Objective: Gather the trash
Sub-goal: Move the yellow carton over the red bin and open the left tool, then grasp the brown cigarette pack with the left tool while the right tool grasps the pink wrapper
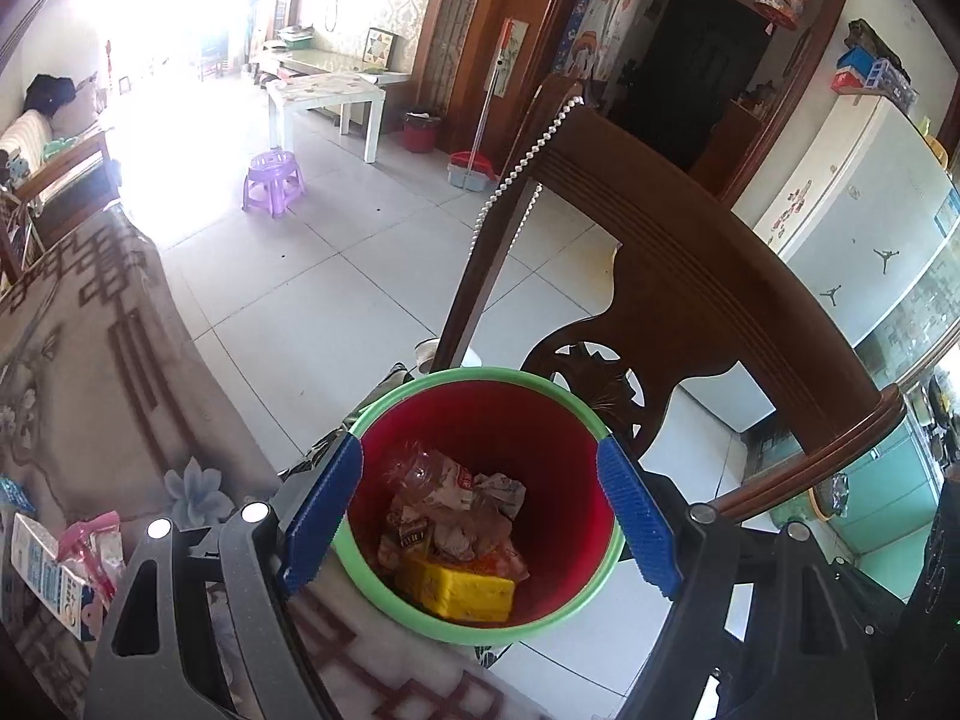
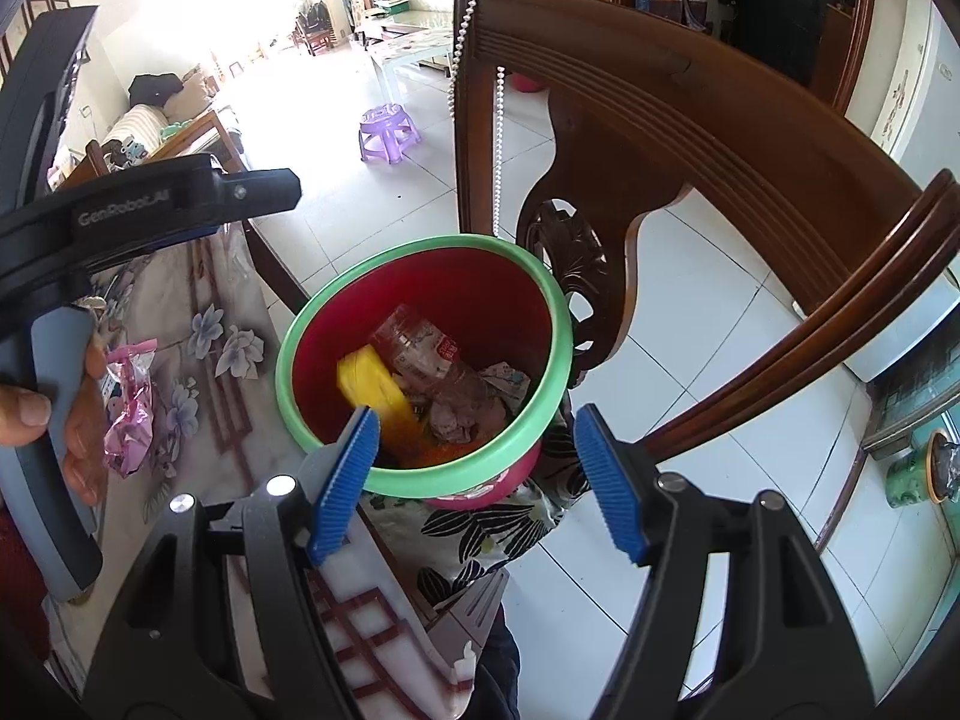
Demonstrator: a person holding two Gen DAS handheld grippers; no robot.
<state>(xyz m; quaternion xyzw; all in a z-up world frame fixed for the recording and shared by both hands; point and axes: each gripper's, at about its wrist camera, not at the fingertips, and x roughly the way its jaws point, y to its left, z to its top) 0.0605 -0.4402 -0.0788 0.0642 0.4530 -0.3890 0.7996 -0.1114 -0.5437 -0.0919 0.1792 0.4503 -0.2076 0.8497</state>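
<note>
A red trash bin with a green rim (image 1: 384, 570) (image 2: 420, 483) stands beside the cloth-covered table's corner, in front of a wooden chair. Inside lie a yellow block (image 1: 462, 591) (image 2: 369, 384), a crushed clear bottle (image 1: 432, 474) (image 2: 420, 348) and crumpled paper and wrappers. My left gripper (image 1: 480, 450) hovers over the bin, open, with nothing between its blue pads. My right gripper (image 2: 476, 414) is open above the bin's near rim and holds nothing. A pink wrapper (image 1: 96, 546) (image 2: 129, 414) and a white and blue carton (image 1: 45, 576) lie on the table.
The dark wooden chair back (image 1: 690, 228) (image 2: 690, 120) rises right behind the bin, with a bead string (image 1: 528, 156) (image 2: 498, 138) hanging from it. A hand (image 2: 36, 408) holds the left tool's black frame (image 2: 150, 204). Farther off are tiled floor, a purple stool (image 1: 273, 177) and a white fridge (image 1: 858, 210).
</note>
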